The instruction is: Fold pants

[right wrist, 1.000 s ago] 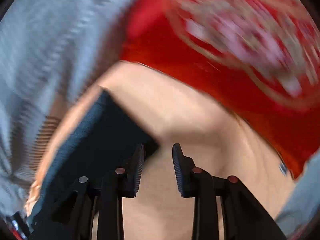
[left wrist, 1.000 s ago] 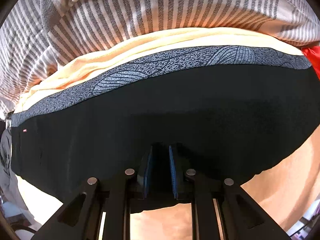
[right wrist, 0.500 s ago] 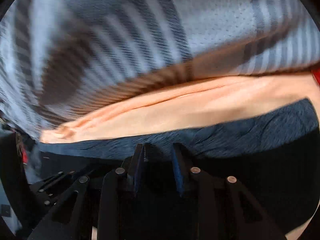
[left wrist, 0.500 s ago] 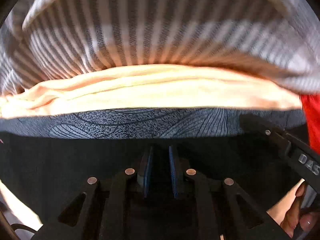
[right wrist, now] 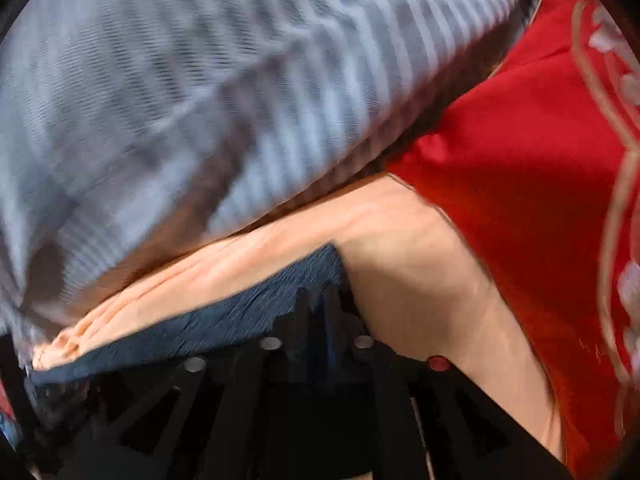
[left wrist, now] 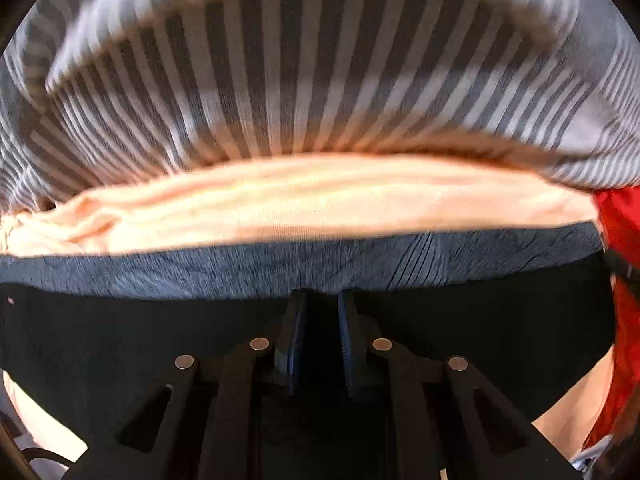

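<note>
Left wrist view: the left gripper has its 2 blue pads nearly together with black fabric of the pants bunched between them, so it is clamped on the cloth just below the grey patterned waistband. That pinch likely keeps the top edge taut for a fold. Beyond the waistband lie a peach sheet and, across the upper frame, a grey-and-white striped cloth.

In the blurred right wrist view, the right gripper sits at the waistband's corner, lower center; its jaws are parting, and I cannot tell whether cloth is pinched. A red embroidered fabric fills the right side.
</note>
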The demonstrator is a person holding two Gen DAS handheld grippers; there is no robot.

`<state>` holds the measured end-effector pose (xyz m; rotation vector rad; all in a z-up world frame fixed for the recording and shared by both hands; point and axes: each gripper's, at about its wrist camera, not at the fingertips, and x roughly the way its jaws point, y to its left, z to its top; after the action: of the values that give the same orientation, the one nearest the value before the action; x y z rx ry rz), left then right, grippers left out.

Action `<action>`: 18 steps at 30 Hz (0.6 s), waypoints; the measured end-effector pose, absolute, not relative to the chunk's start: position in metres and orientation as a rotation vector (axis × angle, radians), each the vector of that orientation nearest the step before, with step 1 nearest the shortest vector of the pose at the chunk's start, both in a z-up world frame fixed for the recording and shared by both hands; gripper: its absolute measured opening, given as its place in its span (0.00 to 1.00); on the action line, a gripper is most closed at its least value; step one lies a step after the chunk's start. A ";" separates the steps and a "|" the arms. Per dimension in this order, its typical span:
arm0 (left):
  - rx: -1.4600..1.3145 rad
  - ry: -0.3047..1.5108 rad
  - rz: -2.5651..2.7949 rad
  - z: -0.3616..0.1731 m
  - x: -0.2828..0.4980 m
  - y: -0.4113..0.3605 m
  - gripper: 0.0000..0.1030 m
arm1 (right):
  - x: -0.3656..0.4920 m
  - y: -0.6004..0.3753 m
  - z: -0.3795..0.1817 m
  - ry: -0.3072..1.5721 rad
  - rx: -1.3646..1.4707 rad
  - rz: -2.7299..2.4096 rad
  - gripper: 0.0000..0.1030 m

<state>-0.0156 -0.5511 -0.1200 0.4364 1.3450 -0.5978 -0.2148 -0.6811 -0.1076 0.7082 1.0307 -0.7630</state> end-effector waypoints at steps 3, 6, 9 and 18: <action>0.489 1.326 -0.542 -0.135 -0.002 -0.548 0.18 | -0.216 -0.641 -0.128 1.125 0.679 -0.682 0.40; 0.477 1.318 -0.458 -0.143 0.025 -0.529 0.18 | -0.227 -0.620 -0.145 1.096 0.663 -0.692 0.40; 0.455 1.341 -0.347 -0.141 0.052 -0.500 0.18 | -0.218 -0.609 -0.145 1.127 0.606 -0.690 0.43; 0.514 1.380 -0.419 -0.111 0.010 -0.488 0.18 | -0.201 -0.617 -0.143 1.150 0.595 -0.691 0.61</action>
<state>0.0105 -0.4882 -0.1108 0.5138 1.3798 -0.4192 -0.2007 -0.6165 -0.1434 0.5950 1.1498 -0.6913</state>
